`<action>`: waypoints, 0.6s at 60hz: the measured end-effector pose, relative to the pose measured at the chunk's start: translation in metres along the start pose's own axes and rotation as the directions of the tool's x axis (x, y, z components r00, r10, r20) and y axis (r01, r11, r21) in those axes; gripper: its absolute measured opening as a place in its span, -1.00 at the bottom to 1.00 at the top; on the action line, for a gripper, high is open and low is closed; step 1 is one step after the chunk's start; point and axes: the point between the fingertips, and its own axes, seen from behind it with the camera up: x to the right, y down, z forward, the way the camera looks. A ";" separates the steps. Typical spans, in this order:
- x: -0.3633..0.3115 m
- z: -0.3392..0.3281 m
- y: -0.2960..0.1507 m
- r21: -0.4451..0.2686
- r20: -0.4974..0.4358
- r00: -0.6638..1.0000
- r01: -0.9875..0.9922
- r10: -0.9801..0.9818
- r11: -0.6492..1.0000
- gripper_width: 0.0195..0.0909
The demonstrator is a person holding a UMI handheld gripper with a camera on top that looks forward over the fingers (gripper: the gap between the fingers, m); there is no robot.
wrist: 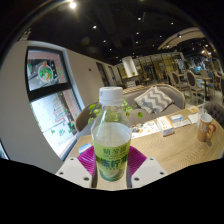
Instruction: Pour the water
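A clear plastic bottle (111, 135) with a white cap and a green label stands upright between my gripper's (111, 165) two fingers. The pink pads (86, 159) press against its sides at label height, so the gripper is shut on it. The bottle appears lifted above the light wooden table (170, 150). A small cup-like container (207, 128) stands far off on the table, beyond the right finger.
A potted green plant (95, 113) stands behind the bottle. Papers and cards (170, 122) lie on the table past it. A sofa with a striped cushion (153, 99) is further back, posters hang on the wall beside it, and chairs stand beyond.
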 end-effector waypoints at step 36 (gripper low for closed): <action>0.244 0.035 -0.150 -0.150 0.301 0.156 -0.966 0.941 0.209 -0.47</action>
